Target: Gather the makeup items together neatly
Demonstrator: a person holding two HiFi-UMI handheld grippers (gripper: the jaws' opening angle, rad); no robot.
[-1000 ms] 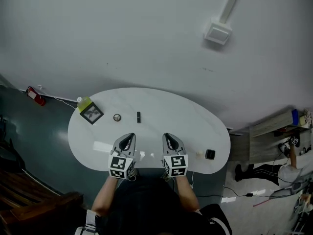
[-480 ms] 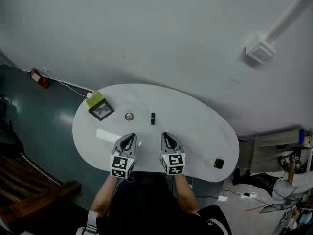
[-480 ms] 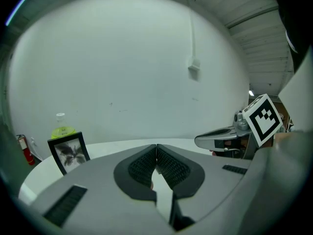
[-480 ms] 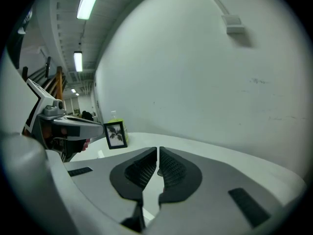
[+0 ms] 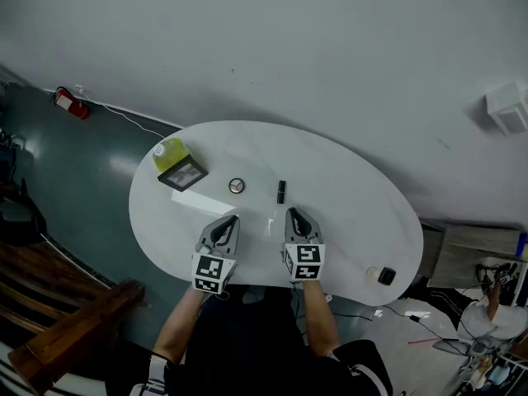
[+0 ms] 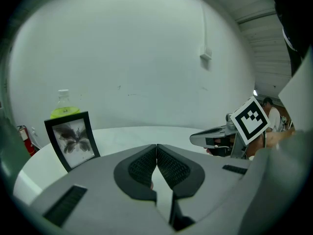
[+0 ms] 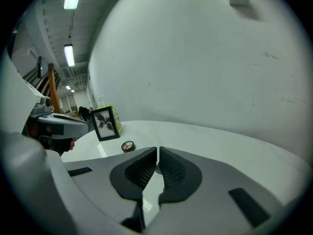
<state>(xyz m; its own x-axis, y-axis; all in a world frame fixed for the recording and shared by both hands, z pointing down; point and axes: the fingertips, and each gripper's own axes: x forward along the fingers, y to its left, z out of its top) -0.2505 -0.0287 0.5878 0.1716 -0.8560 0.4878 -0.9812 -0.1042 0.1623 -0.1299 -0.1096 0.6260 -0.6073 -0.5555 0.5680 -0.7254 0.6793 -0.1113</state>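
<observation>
1. Both sets of fingers are closed with nothing between them. The left gripper (image 5: 228, 219) and right gripper (image 5: 294, 214) hover side by side over the near edge of the table (image 5: 346, 205).
2. The makeup is scattered. A round compact (image 5: 237, 186) and a dark stick (image 5: 281, 191) lie near each other just ahead of the grippers, and a small black item (image 5: 386, 275) sits well apart at the right edge.
3. The frame (image 5: 183, 174) and bottle (image 5: 168, 152) stand at the left rear. They are probably not makeup, so keep clear of them.
4. The step in hand looks like the first reach, and the fingers should open before they descend.
5. The right gripper is nearest the stick. It should grip across the narrow width at mid-length so the stick cannot swivel or roll.
6. The compact is low and flat, so pinch it at the rim with level fingers.
7. Gather around the compact, since the black item has the longest trip.
</observation>
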